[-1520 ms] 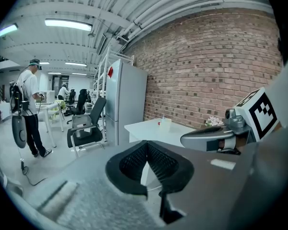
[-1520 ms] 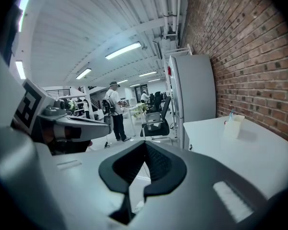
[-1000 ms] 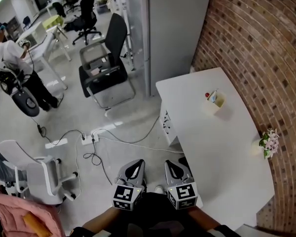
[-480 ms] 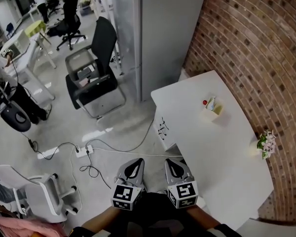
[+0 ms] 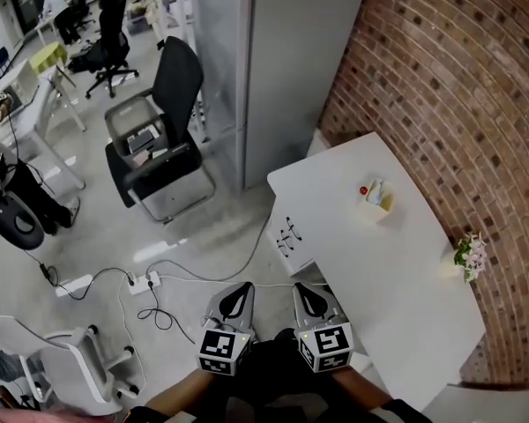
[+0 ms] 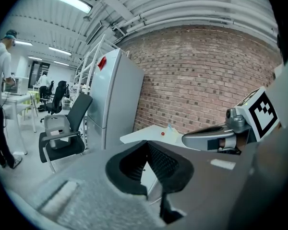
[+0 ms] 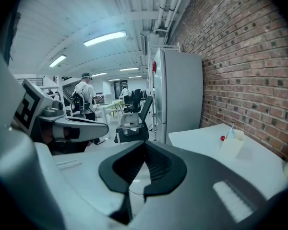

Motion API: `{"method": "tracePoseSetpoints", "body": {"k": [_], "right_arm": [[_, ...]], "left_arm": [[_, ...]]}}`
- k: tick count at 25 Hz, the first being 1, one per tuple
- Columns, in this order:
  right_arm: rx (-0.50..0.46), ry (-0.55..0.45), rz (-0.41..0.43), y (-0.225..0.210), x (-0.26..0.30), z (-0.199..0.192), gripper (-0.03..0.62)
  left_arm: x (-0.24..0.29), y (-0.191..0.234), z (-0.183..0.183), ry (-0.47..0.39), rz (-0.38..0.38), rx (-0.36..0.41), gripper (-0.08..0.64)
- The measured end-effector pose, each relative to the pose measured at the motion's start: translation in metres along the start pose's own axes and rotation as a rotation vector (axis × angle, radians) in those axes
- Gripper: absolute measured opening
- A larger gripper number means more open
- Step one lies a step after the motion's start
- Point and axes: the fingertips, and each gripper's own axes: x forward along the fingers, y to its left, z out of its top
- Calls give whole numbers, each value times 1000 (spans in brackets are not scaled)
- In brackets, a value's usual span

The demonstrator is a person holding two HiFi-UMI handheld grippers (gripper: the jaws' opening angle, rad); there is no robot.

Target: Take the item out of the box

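A small cream box stands on the white table, far ahead of both grippers. Pale items stick up out of it and a small red thing shows at its left side. The right gripper view has the box to the right of the jaws, the red thing beside it. In the left gripper view the table lies well beyond the jaws. My left gripper and right gripper are held side by side low in the head view, off the table's near left corner. Both are shut, with nothing in them.
A small flower pot sits at the table's right edge against the brick wall. A tall grey cabinet stands behind the table. A black chair, floor cables with a power strip and a white chair are to the left.
The head view has swung and moved forward: table and box now sit slightly nearer and more central. Both grippers keep their place in the frame, still shut.
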Motion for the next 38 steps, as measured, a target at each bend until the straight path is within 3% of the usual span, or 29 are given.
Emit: {"method": "tracePoseSetpoints", "body": {"k": [7, 16, 28, 38], "right_arm": [[-11, 17, -4, 1, 12, 4, 2], [-11, 11, 39, -19, 50, 18, 2], [46, 21, 52, -92, 103, 37, 2], [107, 18, -33, -167, 116, 38, 2]], "left_arm": [[10, 10, 4, -5, -8, -22, 5], [43, 30, 18, -1, 39, -14, 5], [129, 29, 43, 46, 26, 15, 5], [206, -2, 67, 63, -51, 58, 5]]}}
